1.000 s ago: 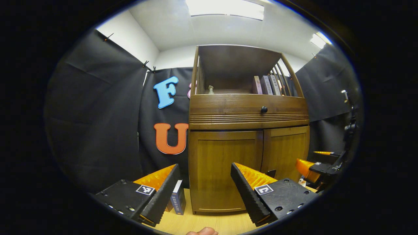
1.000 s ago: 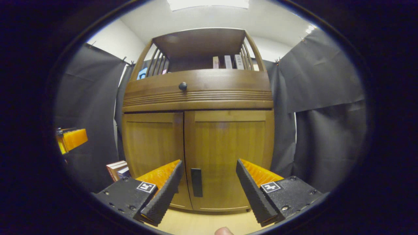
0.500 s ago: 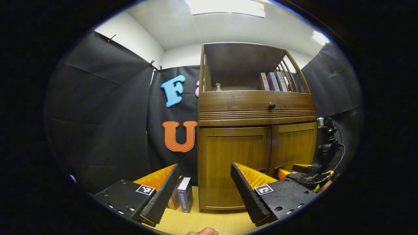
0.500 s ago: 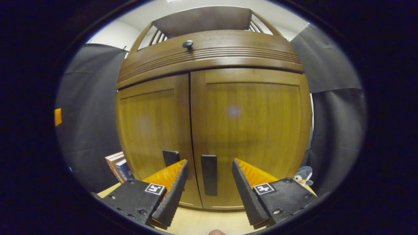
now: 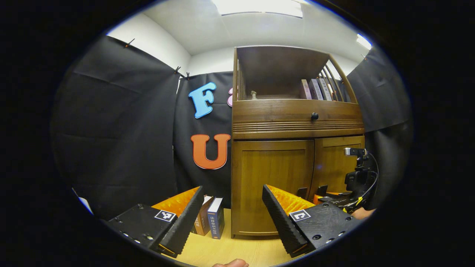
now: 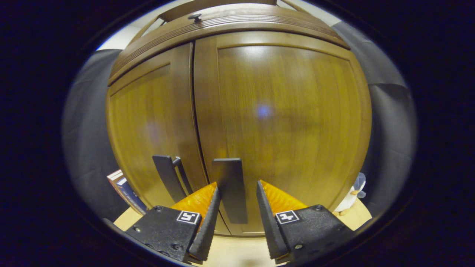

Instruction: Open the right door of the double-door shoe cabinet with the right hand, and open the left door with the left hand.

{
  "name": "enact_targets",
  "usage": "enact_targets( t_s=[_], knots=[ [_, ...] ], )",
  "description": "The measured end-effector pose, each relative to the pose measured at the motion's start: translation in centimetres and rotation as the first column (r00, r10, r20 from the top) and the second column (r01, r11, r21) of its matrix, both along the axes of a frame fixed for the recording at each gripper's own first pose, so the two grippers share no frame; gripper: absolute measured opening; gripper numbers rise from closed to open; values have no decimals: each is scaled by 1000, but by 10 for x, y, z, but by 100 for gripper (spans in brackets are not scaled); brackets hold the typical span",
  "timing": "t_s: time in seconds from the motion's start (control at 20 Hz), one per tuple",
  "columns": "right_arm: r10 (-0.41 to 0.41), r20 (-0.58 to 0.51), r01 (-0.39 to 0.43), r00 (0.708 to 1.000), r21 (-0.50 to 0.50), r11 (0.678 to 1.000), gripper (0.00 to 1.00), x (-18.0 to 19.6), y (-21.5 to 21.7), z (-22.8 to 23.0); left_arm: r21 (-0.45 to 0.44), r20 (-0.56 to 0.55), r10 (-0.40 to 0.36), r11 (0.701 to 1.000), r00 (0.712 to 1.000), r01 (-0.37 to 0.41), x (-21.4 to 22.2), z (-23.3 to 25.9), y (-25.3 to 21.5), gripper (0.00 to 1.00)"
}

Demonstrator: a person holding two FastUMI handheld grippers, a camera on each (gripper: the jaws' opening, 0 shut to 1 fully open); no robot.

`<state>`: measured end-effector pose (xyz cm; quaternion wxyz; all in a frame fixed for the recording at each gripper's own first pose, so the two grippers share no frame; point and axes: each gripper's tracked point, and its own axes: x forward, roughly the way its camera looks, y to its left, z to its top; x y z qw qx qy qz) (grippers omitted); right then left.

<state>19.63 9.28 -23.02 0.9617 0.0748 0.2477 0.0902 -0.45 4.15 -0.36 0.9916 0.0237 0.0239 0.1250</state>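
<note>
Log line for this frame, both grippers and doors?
right gripper: open, straddling right door handle | left gripper: open, short of cabinet | both doors shut

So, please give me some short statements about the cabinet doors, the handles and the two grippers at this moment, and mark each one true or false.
1. Both wooden doors of the brown shoe cabinet are closed. True.
2. The right gripper has its fingers on either side of the flat black handle of the right door, not yet closed on it. True.
3. The left gripper is clamped on the black handle of the left door. False: it is open and away from the cabinet.
4. Upright books stand on the floor left of the cabinet. True.
5. The top shelf holds nothing. False: books stand at its right end.
</note>
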Motion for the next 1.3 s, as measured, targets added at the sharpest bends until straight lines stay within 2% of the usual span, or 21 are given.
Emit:
enact_targets(
  t_s=[0.05, 0.1, 0.15, 0.25, 0.35, 0.45, 0.75, 0.8, 0.85, 1.1, 1.15, 1.2, 1.25, 1.3],
  knots=[
    [0, 6, 0, 1000, 2, 1000, 58, 3, 1, 1, -6, -6, 0, 1000, 1000, 0, -2, -1, 0, 95],
    [2, 13, -2, 1000, 1, 1000, 57, 6, 6, -1, -10, -12, 3, 1000, 1000, -3, -1, -3, 1, 100],
    [-7, 20, 7, 1000, -5, 1000, 53, 8, 7, -2, -12, -16, 4, 1000, 1000, -5, -2, -3, 1, 95],
    [-9, 35, 9, 999, 5, 1000, 51, 9, 11, -3, -10, -20, 5, 1000, 1000, -5, -2, -3, 1, 95],
    [-17, 39, 17, 999, 9, 1000, 41, 8, 11, -3, 1, -22, 5, 1000, 1000, -5, -4, -3, 2, 95],
    [-20, 41, 20, 999, 5, 1000, 38, 7, 11, -2, 9, -24, 7, 1000, 1000, -7, -5, -2, 4, 95],
    [-25, 56, 25, 998, 4, 1000, 32, 0, 8, 1, 6, -24, -10, 1000, 1000, 10, -4, -3, -1, 95],
    [-22, 58, 22, 998, 3, 1000, 31, -6, 7, 2, 6, -24, -13, 1000, 1000, 13, -3, -3, -2, 100],
    [-19, 59, 19, 998, 5, 1000, 31, -10, 6, 3, 3, -22, -18, 1000, 1000, 18, -3, -3, -4, 95],
    [14, 103, -13, 995, -13, 1000, 28, -32, -2, 8, 9, -17, -45, 999, 999, 45, -1, -5, -18, 95],
    [21, 106, -20, 994, -12, 1000, 28, -38, -5, 10, 10, -19, -54, 998, 998, 54, -1, -7, -21, 100],
    [26, 108, -25, 994, -8, 1000, 27, -44, -8, 11, 10, -23, -64, 998, 998, 65, 1, -8, -26, 100],
    [30, 107, -29, 994, -6, 1000, 27, -50, -10, 12, 11, -23, -73, 997, 997, 73, 1, -8, -30, 95],
    [31, 106, -30, 994, -10, 999, 27, -55, -13, 14, 12, -22, -80, 997, 997, 80, 2, -8, -34, 95]
  ],
)
